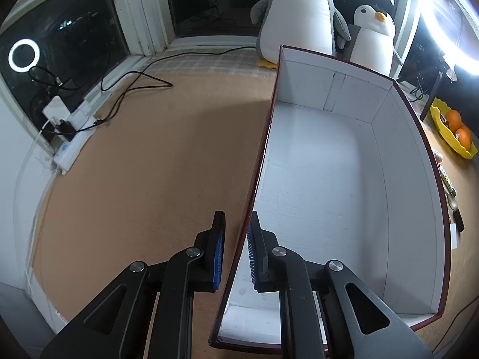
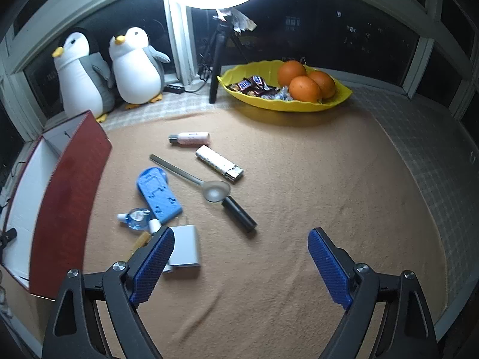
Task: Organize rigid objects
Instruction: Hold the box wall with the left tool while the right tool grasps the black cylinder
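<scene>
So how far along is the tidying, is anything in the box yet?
Nothing packed: the box is bare inside. The left gripper is clamped on its side wall. The right gripper is open, empty. The spoon, charger and blue stand lie on the mat.

My left gripper [image 1: 236,248] is angled steeply down, its fingers [image 1: 220,239] drawn close with only a narrow slot between the blue pads and the box wall [image 1: 254,185] standing in it. My right gripper [image 2: 241,264] tilts down too, fingers [image 2: 152,264] spread wide, nothing between the pads
</scene>
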Action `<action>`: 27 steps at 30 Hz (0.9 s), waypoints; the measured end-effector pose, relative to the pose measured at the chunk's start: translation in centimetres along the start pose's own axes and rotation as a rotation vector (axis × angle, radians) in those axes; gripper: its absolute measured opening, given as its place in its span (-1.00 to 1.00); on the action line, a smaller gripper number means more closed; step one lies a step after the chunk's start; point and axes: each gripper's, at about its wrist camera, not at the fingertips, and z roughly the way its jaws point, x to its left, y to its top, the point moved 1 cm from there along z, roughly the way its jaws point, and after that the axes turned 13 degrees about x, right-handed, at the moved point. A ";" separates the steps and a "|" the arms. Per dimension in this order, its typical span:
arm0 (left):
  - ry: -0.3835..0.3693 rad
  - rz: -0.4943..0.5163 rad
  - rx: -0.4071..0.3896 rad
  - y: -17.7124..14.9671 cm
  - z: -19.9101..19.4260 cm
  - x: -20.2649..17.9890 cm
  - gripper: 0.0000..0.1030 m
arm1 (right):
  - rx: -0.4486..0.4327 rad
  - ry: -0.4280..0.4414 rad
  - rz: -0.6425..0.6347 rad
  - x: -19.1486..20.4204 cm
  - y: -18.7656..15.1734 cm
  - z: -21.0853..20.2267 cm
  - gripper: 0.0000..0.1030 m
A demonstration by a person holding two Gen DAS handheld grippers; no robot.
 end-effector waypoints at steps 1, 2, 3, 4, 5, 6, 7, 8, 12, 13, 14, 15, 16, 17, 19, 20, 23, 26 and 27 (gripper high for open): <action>0.000 0.003 0.002 0.0 0.0 -0.1 -0.75 | 0.009 -0.004 -0.003 -0.1 0.1 0.5 0.63; 0.001 0.007 0.003 0.0 0.0 -0.2 -0.75 | 0.019 -0.008 -0.008 -0.2 0.3 0.9 0.53; 0.001 0.011 0.004 0.0 0.1 -0.2 -0.75 | 0.033 -0.009 -0.016 -0.3 0.5 1.5 0.40; 0.003 0.013 0.005 0.0 0.1 -0.3 -0.75 | 0.044 -0.009 -0.023 -0.3 0.7 2.0 0.33; 0.006 0.012 0.006 0.0 0.1 -0.3 -0.75 | 0.058 -0.006 -0.031 -0.3 0.9 2.6 0.21; 0.006 0.010 0.008 0.0 0.2 -0.3 -0.75 | 0.074 0.002 -0.040 -0.3 1.1 3.2 0.14; 0.005 0.009 0.010 0.0 0.2 -0.3 -0.75 | 0.084 0.006 -0.044 -0.3 1.3 3.7 0.13; 0.004 0.009 0.013 0.0 0.2 -0.3 -0.75 | 0.093 0.007 -0.047 -0.2 1.5 4.1 0.12; 0.010 0.008 0.022 0.0 0.4 -0.3 -0.75 | 0.128 0.028 -0.059 0.0 2.1 5.9 0.06; 0.011 0.008 0.023 0.0 0.4 -0.3 -0.75 | 0.135 0.032 -0.067 0.1 2.4 6.3 0.06; 0.014 0.008 0.024 0.0 0.5 -0.4 -0.75 | 0.141 0.031 -0.073 0.2 2.5 6.7 0.04; 0.018 0.009 0.024 0.0 0.5 -0.4 -0.75 | 0.150 0.031 -0.079 0.2 2.8 7.1 0.00; 0.020 0.009 0.024 0.0 0.5 -0.4 -0.75 | 0.157 0.035 -0.082 0.3 2.9 7.3 -0.03; 0.021 0.007 0.024 0.0 0.5 -0.4 -0.75 | 0.163 0.040 -0.086 0.3 3.1 7.6 -0.08; 0.025 0.004 0.024 0.0 0.5 -0.4 -0.77 | 0.170 0.042 -0.093 0.4 3.4 8.1 -0.11; 0.026 0.003 0.025 0.0 0.5 -0.4 -0.77 | 0.173 0.040 -0.096 0.4 3.4 8.3 -0.11; 0.026 -0.006 0.028 0.0 0.5 -0.3 -0.77 | 0.175 0.034 -0.112 0.7 3.6 8.9 -0.14; 0.032 -0.010 0.028 0.0 0.5 -0.4 -0.77 | 0.181 0.031 -0.130 1.0 3.9 9.4 -0.22; 0.034 -0.010 0.028 0.0 0.5 -0.4 -0.77 | 0.184 0.030 -0.136 1.2 4.0 9.6 -0.27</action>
